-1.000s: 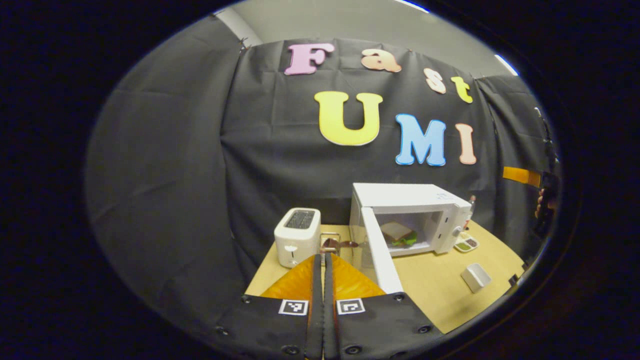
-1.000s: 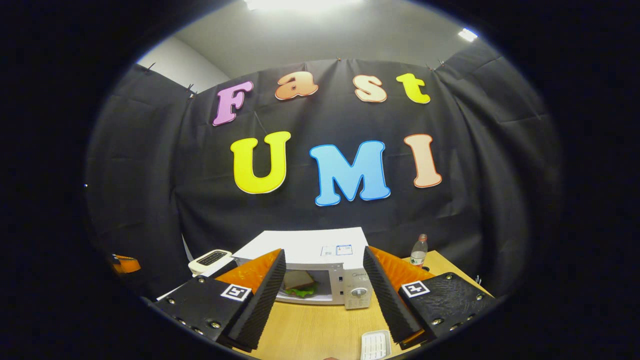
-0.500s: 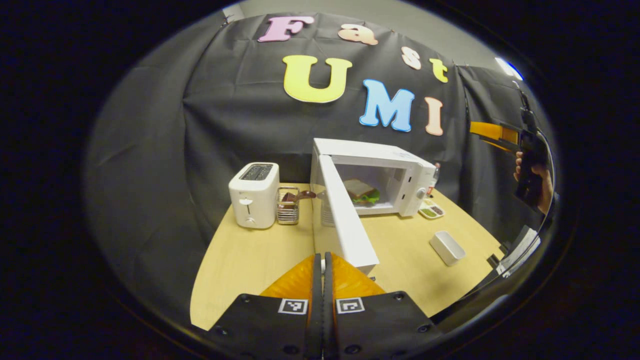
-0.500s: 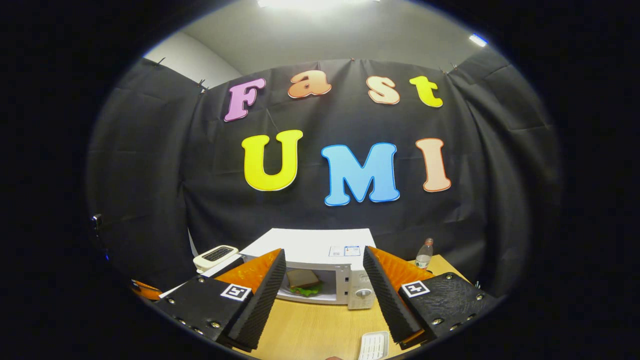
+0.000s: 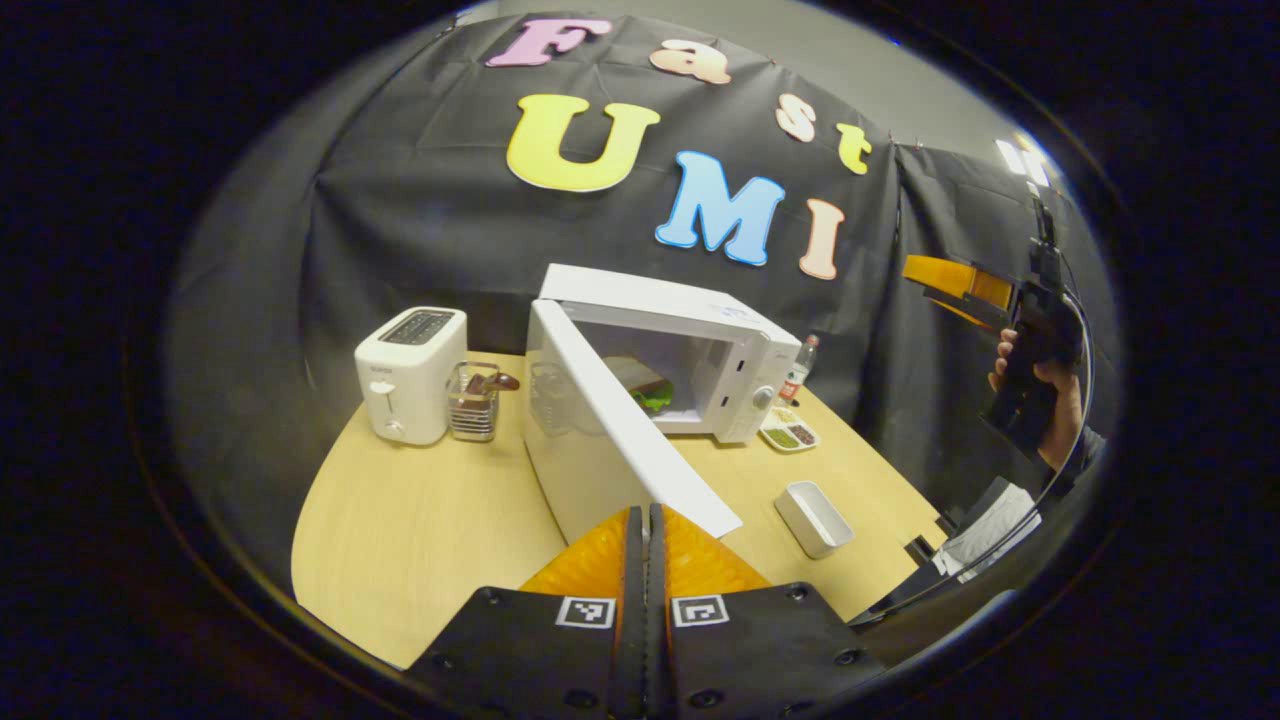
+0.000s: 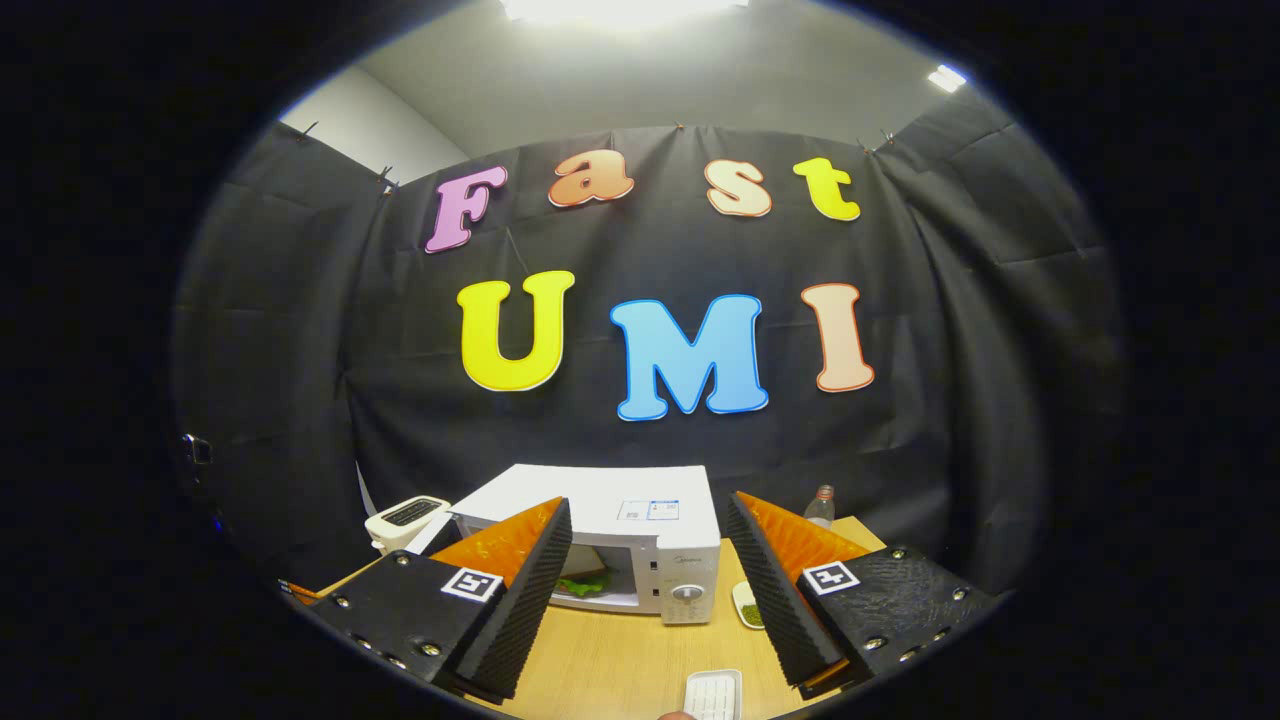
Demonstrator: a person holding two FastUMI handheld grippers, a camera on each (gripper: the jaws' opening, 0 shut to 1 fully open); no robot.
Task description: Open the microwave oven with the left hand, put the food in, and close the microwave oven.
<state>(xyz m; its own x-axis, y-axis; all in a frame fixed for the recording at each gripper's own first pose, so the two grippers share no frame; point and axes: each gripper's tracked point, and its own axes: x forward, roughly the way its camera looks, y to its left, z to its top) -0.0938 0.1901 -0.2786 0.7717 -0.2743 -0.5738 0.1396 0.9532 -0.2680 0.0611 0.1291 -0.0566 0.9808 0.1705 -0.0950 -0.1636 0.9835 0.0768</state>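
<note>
The white microwave (image 5: 700, 330) stands at the back of the table with its door (image 5: 590, 440) swung wide open. A sandwich (image 5: 652, 390) with green lettuce lies inside. My left gripper (image 5: 646, 515) is shut and empty, its tips right at the outer face of the door near the free edge; I cannot tell if they touch. In the right gripper view the microwave (image 6: 640, 515) and sandwich (image 6: 588, 582) sit ahead between the fingers of my open, empty right gripper (image 6: 648, 505). A hand holds that right gripper (image 5: 965, 283) up high at the far right.
On the wooden table (image 5: 420, 520), a white toaster (image 5: 410, 370) and a wire holder (image 5: 473, 402) stand left of the microwave. To its right are a water bottle (image 5: 797, 368), a small divided dish (image 5: 788, 435) and a white rectangular box (image 5: 815, 517).
My left gripper, still shut, has come lower and round to the outer side of the open door, close to it. The right gripper stays raised and open, shifted slightly.
</note>
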